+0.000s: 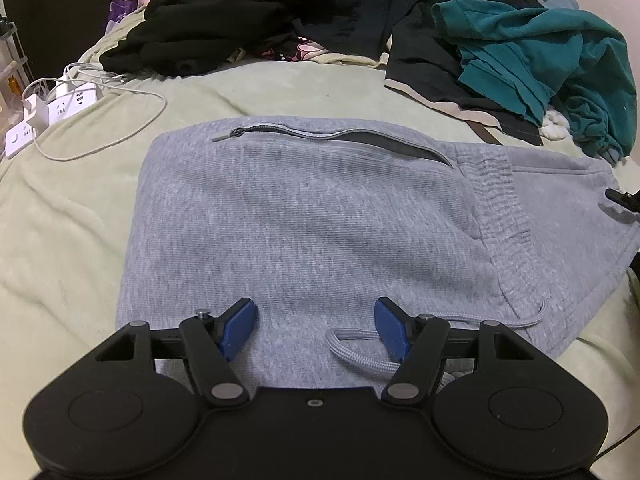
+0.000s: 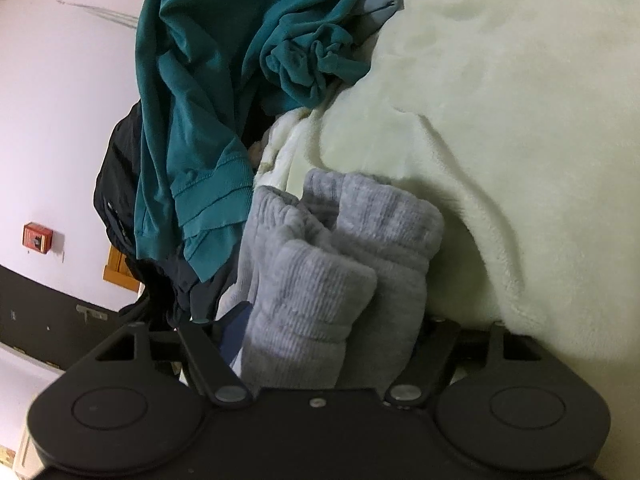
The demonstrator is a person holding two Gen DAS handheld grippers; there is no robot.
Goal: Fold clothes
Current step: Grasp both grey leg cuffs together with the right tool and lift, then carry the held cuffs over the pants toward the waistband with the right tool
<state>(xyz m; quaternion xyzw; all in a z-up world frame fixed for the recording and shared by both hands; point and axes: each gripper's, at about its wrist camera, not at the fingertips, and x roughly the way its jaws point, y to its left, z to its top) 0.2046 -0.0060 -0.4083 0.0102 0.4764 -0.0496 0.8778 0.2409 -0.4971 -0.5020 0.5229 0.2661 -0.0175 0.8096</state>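
Observation:
Grey sweatpants (image 1: 304, 216) lie folded flat on the pale green blanket (image 1: 60, 240), zip pocket on the far side, ribbed waistband to the right. My left gripper (image 1: 316, 322) hovers open over their near edge, and the grey drawstring (image 1: 360, 350) loops past its right finger (image 1: 390, 328). In the right wrist view a thick bunch of the same grey sweatpants (image 2: 320, 280) fills the gap of my right gripper (image 2: 328, 320). Its left blue pad (image 2: 236, 320) lies against the cloth, while the cloth hides the right pad. A black tip of the right gripper (image 1: 624, 198) shows at the pants' right end.
Unfolded clothes are heaped along the far side of the bed: black garments (image 1: 240, 16) and a teal top (image 1: 540, 52), the latter also hanging close beside the grey bunch (image 2: 188, 100). A white power strip with cables (image 1: 52, 112) sits at the left edge.

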